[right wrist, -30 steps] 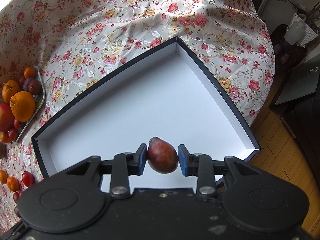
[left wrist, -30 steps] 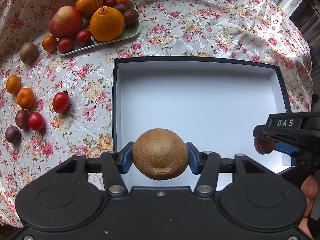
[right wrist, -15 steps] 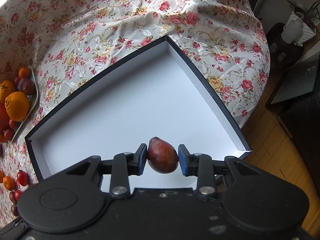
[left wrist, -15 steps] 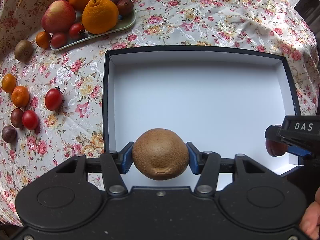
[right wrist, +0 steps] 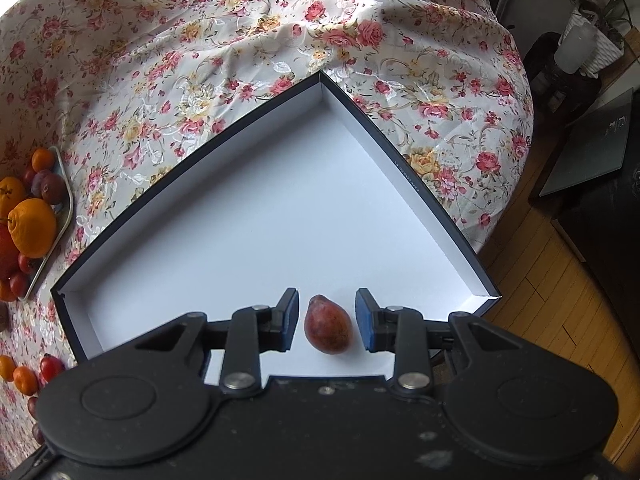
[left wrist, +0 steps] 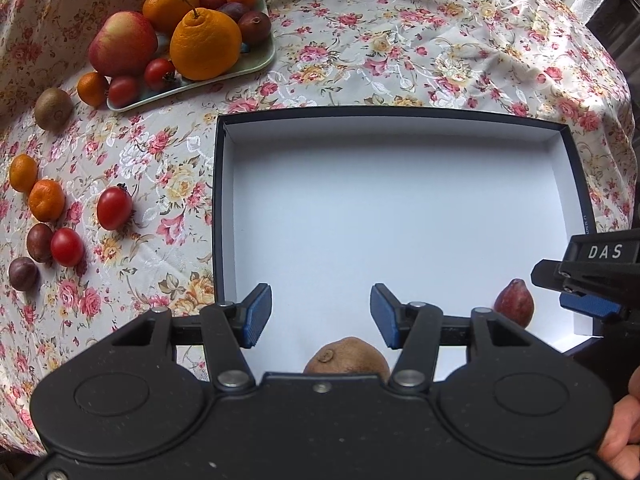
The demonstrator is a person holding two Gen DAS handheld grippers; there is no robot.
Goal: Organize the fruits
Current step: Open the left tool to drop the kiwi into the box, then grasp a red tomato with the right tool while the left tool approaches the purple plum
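Since both fruits are loose in the box | left hand-held gripper spread above kiwi by near wall | right hand-held gripper closing slightly, pads clear of reddish fruit | either could roll if bumped on lift-out

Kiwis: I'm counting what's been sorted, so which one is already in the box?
The kiwi under the left gripper lies in the box; the other kiwi sits beside the plate.

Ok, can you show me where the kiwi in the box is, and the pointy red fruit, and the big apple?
kiwi (left wrist: 346, 358): left wrist view, its brown top showing above the gripper body.
pointy red fruit (right wrist: 328, 330): right wrist view, middle of its skin.
apple (left wrist: 122, 44): left wrist view, its red front side.
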